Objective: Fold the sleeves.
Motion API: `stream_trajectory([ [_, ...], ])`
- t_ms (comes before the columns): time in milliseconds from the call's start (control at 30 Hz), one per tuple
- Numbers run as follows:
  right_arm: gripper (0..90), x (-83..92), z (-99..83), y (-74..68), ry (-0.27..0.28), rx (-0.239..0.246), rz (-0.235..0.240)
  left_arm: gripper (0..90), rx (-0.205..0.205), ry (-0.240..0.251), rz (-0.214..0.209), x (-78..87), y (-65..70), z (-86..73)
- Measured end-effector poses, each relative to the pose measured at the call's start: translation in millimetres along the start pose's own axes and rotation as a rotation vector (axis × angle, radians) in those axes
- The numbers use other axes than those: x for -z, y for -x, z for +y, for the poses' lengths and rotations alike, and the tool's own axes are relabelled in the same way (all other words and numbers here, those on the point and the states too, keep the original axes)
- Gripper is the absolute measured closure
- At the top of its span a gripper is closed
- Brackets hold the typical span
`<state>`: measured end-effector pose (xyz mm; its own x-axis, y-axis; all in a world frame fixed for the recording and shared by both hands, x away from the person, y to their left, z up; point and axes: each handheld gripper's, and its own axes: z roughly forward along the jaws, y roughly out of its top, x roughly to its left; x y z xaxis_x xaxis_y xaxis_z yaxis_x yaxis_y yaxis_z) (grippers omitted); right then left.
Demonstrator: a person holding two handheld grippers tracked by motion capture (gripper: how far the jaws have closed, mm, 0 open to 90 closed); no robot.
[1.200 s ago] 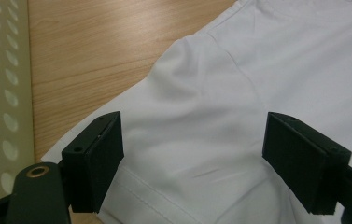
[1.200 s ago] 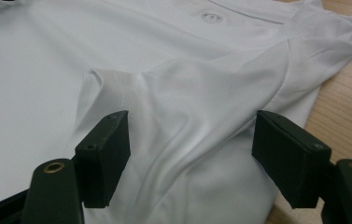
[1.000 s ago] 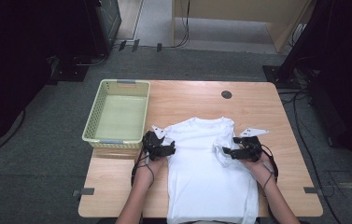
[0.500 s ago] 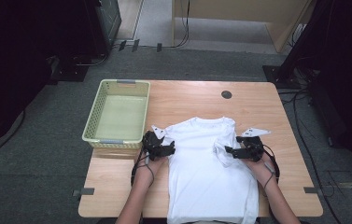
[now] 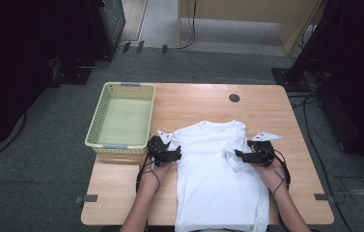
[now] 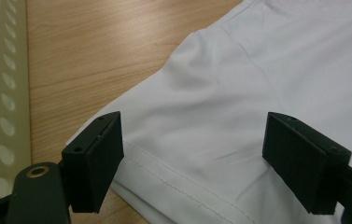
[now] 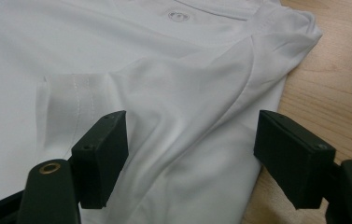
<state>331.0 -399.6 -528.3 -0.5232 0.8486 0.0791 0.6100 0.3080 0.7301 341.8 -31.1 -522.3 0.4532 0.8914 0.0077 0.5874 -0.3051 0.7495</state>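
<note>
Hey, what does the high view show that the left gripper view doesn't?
High view alone: the whole table with its dark round grommet, the right gripper at the folded-in sleeve, both forearms. Left gripper view alone: the hem stitching close up, between the open jaws of the left gripper. Both: white T-shirt, pale green basket, wooden tabletop.

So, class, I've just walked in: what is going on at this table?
A person sits at a wooden table with a claw in each hand, working on a white T-shirt spread flat, collar away from them. The left claw is at the shirt's left sleeve, the right claw at the right sleeve, which is folded in over the body. Both claws stand open over the cloth, gripping nothing. A pale green basket sits at the table's left, with nothing visible in it.
</note>
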Motion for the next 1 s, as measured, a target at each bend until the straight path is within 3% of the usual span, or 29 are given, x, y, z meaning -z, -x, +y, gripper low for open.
stream_trajectory([
  [467,26.1,2.1,-2.1,10.9,0.015,-0.019,-0.012,20.8,0.005,0.003,0.000,-0.7,0.2,0.8],
  [700,25.8,3.4,-2.6,17.9,0.015,-0.032,-0.019,20.8,-0.001,-0.011,-0.006,-8.0,1.6,1.2],
  [1000,24.7,4.2,-3.6,26.9,0.026,-0.033,-0.027,20.8,0.004,-0.013,0.015,-16.4,-3.5,7.7],
])
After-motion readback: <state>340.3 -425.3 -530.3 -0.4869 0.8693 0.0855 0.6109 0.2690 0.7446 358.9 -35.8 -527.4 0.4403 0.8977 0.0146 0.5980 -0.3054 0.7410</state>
